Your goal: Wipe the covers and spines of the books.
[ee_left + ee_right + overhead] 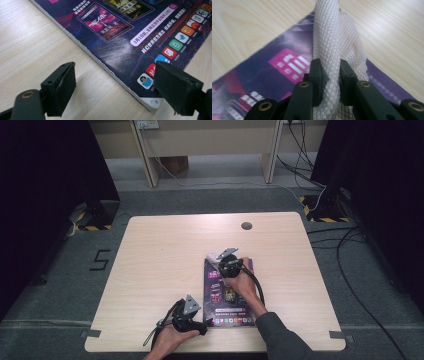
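My right gripper [329, 75] pinches a bunched cream waffle-weave cloth [332, 42] over the glossy purple magazine's [225, 295] far corner; left gripper [115, 87] gapes at its near corner. I'm mid-wipe; next, drag the cloth across the cover.

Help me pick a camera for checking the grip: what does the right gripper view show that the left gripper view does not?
Right gripper view: the right gripper shut on a bunched white mesh cloth above one corner of the magazine.

Left gripper view: the left gripper open, nothing between its jaws, one of them over a magazine corner by a row of coloured app icons.

Both: the purple magazine cover lying on the light wooden table.
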A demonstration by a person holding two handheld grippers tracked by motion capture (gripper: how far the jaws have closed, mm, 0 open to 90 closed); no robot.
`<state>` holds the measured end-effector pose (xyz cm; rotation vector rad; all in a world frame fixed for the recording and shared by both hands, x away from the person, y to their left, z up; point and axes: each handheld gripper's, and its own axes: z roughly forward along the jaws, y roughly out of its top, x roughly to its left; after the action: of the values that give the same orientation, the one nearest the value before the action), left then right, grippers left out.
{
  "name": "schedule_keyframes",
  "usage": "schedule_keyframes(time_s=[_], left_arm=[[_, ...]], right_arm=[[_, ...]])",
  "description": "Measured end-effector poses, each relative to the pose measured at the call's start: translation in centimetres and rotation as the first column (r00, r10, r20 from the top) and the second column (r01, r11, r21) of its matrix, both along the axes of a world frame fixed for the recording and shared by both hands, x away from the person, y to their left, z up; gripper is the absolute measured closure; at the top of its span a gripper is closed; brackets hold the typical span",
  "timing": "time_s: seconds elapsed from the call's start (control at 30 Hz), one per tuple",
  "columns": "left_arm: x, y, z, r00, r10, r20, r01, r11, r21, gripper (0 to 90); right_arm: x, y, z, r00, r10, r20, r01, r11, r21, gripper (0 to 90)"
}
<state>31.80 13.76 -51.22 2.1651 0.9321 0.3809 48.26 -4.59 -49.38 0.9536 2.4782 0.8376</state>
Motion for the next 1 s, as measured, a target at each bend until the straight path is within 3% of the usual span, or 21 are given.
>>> schedule_keyframes(time_s=[0.43, 0.73, 0.9, 1.0], left_arm=[[0.0, 0.0, 0.0, 1.0000, 0.003, -0.002, -0.003, 1.0000, -0.006, 17.3], [0.1, 0.0, 0.0, 1.0000, 0.000, -0.005, 0.000, 1.0000, -0.009, 17.2], [-0.3, -0.1, 0.0, 0.9997, 0.010, 0.023, -0.010, 0.9999, 0.009, 16.7], [-0.3, 0.0, 0.0, 0.9998, 0.011, 0.016, -0.011, 0.9999, 0.009, 16.8]], right_arm=[[-2.8, 1.4, 0.0, 0.9925, 0.122, -0.005, -0.122, 0.993, 0.000, 76.5], [-3.2, -0.1, 0.1, 0.9939, 0.106, -0.029, -0.106, 0.994, 0.011, 76.4], [-4.8, -0.2, 0.1, 0.9890, 0.146, -0.026, -0.146, 0.989, 0.002, 76.4], [-5.7, -0.3, 0.1, 0.9853, 0.168, -0.032, -0.168, 0.986, -0.002, 76.4]])
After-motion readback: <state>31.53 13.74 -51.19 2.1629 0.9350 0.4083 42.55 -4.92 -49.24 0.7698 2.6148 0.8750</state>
